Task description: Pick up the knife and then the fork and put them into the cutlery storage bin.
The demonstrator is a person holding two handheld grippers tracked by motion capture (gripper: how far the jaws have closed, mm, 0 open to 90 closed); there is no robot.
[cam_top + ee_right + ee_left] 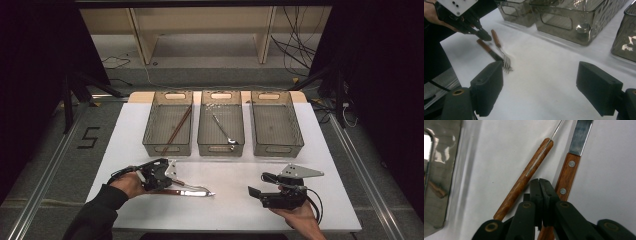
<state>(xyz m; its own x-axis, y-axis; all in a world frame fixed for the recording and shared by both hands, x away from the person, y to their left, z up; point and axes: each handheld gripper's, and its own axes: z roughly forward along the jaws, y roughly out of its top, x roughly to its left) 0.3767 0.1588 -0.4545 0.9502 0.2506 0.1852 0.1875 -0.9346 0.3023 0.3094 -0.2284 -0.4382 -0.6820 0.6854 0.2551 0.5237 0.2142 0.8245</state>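
A wooden-handled fork and a wooden-handled knife lie side by side on the white table, front left of centre. My left gripper is shut, its tips just over the two handles. In the left gripper view the closed jaws sit between the fork handle and the knife handle, gripping neither. My right gripper rests at the front right, open and empty. Through its wide jaws I see the fork, the knife and the left gripper.
Three grey see-through bins stand in a row at the back of the table. The left bin holds brown chopsticks, the middle bin a metal utensil, and the right bin looks empty. A wooden shelf stands beyond.
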